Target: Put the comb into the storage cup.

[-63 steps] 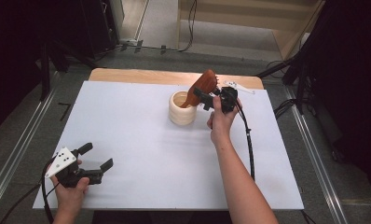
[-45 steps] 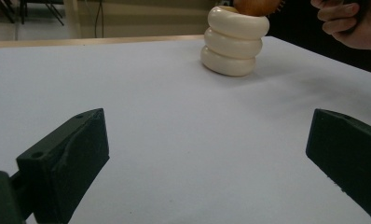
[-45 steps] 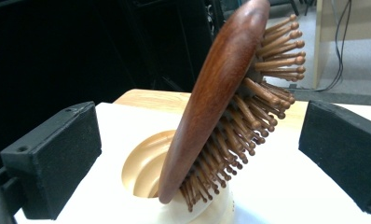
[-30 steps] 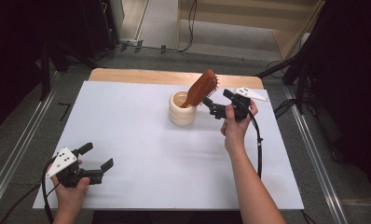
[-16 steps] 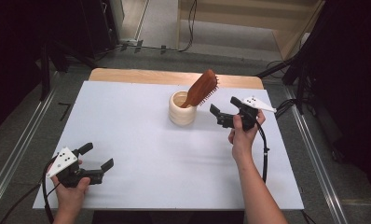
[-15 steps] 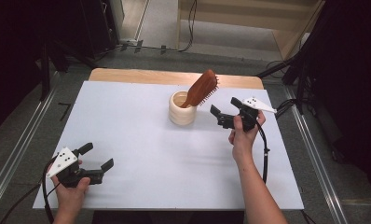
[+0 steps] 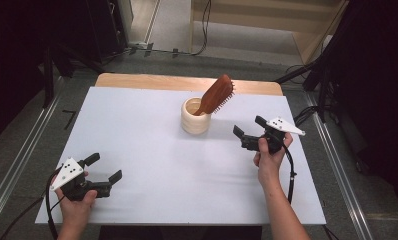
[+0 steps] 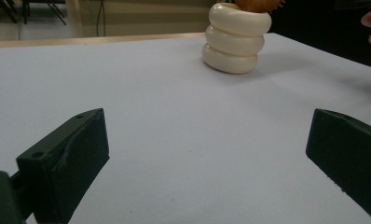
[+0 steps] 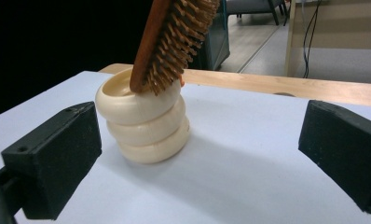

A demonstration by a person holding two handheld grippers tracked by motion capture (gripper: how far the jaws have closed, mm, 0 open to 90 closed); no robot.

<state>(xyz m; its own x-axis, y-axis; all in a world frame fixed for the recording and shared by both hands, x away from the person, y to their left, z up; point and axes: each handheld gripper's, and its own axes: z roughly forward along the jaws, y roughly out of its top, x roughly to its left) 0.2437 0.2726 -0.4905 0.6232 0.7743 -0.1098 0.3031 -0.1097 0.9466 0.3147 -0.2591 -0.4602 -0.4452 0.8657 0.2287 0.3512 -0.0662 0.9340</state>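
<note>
Jaws spread wide and empty, the left gripper point(image 7: 99, 175) rests at the near left corner of the white table point(image 7: 137, 125), well apart from everything else. In the left gripper view the cup point(image 8: 236, 37) stands far off across bare table.

At the middle, toward the far edge, the cup point(image 7: 195, 116) — 3 stacked cream rings — holds the brush point(image 7: 216, 94) handle-down. The brush leans right, its head well clear of the rim and its bristles facing right and down; the right gripper view shows the brush point(image 9: 174, 39) resting on the near lip of the cup point(image 9: 144, 119).

Right of the cup, the right gripper point(image 7: 247, 131) hangs just above the table, jaws wide with nothing between them, pointed left at the cup.

Risk, as I judge it: the brush is top-heavy and tilted toward the right gripper, so a knock on its head or on the light cup could tip both over — a careless sweep back in would do it.

Against 2.1 s ago, the right gripper has let go of the brush, opened, and pulled back right and nearer; the brush has stayed in the cup, and the left gripper has not moved.
</note>
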